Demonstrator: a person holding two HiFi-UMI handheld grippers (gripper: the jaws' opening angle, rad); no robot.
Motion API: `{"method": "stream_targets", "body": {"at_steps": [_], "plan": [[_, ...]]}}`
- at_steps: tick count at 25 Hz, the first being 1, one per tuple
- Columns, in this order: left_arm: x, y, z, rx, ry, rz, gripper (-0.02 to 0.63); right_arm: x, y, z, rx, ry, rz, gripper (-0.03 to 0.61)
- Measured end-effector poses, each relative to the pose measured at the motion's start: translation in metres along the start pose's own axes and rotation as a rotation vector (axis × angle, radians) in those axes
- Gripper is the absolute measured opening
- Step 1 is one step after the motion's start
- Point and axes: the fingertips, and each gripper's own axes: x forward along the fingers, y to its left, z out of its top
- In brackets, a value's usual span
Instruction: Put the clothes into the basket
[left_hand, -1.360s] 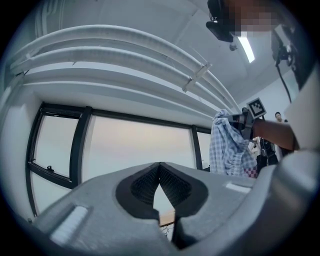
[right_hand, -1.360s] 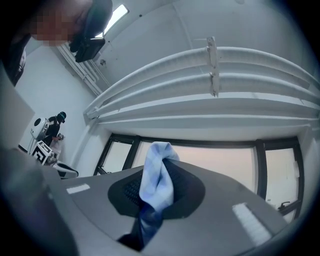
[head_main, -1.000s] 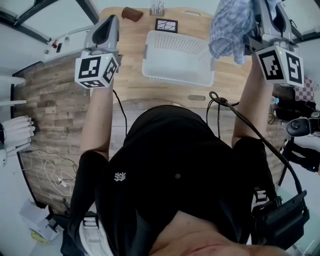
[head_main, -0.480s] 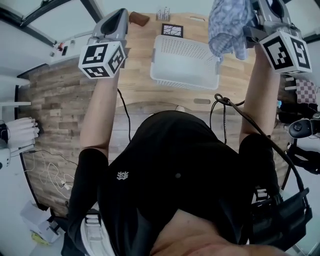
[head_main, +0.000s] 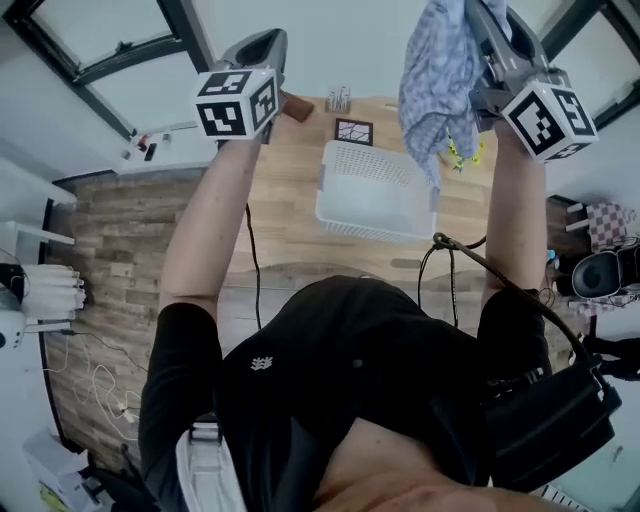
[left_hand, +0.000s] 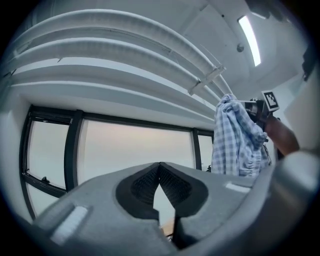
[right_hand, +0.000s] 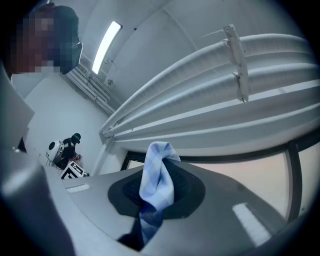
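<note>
Since the earlier frames both grippers have been raised, and the checked shirt (head_main: 430, 85) has been lifted higher above the table (head_main: 285, 190). A fold of it is pinched between the jaws of the right gripper (head_main: 470, 12). The shirt is hung long axis downward, its tail over the right edge of the basket (head_main: 372, 225), which is set mid-table. The basket is judged to lie below and slightly left of that nearer hand. The left gripper (head_main: 268, 40) is held level, closed on nothing, with both forearms upstretched.
</note>
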Motion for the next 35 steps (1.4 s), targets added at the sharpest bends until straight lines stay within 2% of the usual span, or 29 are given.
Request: {"method": "stream_targets", "body": {"at_steps": [5, 14, 18, 25, 35], "plan": [[0.008, 0.008, 0.032, 0.006, -0.031, -0.008, -0.002, 0.015, 0.001, 0.032, -0.025, -0.031, -0.002, 0.035], [0.018, 0.011, 0.051, 0.018, -0.055, -0.014, -0.001, 0.036, 0.003, 0.046, -0.009, -0.055, 0.035, 0.035], [0.011, 0.007, 0.058, 0.038, -0.072, -0.009, -0.002, 0.031, 0.005, 0.049, 0.035, -0.063, 0.049, 0.035], [0.016, -0.007, 0.044, 0.051, -0.04, -0.033, -0.002, 0.026, 0.006, 0.01, 0.049, -0.015, 0.033, 0.035], [0.025, -0.029, 0.002, 0.035, 0.009, -0.037, -0.002, 0.002, 0.015, -0.077, 0.146, 0.098, 0.049, 0.035]]}}
